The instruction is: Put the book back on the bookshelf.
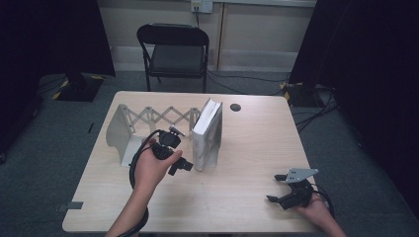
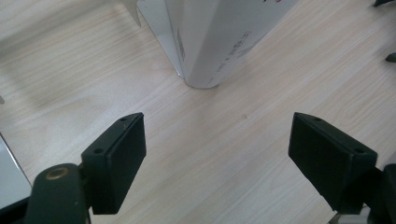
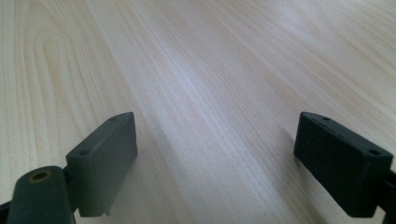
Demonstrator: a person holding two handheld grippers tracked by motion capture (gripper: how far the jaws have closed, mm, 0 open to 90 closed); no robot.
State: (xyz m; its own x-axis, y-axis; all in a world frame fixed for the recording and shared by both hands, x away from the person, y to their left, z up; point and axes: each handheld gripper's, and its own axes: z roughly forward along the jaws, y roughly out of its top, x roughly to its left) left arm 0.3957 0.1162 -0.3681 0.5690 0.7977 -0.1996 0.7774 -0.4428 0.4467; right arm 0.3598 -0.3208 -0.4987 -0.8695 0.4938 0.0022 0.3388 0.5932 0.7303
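Pale wood-grain counter carries a thick white upright book, stood on end near the middle with its spine toward the person, leaned against the right end plate of a white metal expanding scissor-lattice book rack. Left claw is held just left of the book's lower near corner, jaws spread apart, nothing between them; in the left gripper view the book's bottom corner is seen ahead of the black pads, apart from them. Right claw is rested low at the counter's near right corner, well apart from the book, jaws wide apart, bare wood seen between them. A black folding chair is stood behind the counter.
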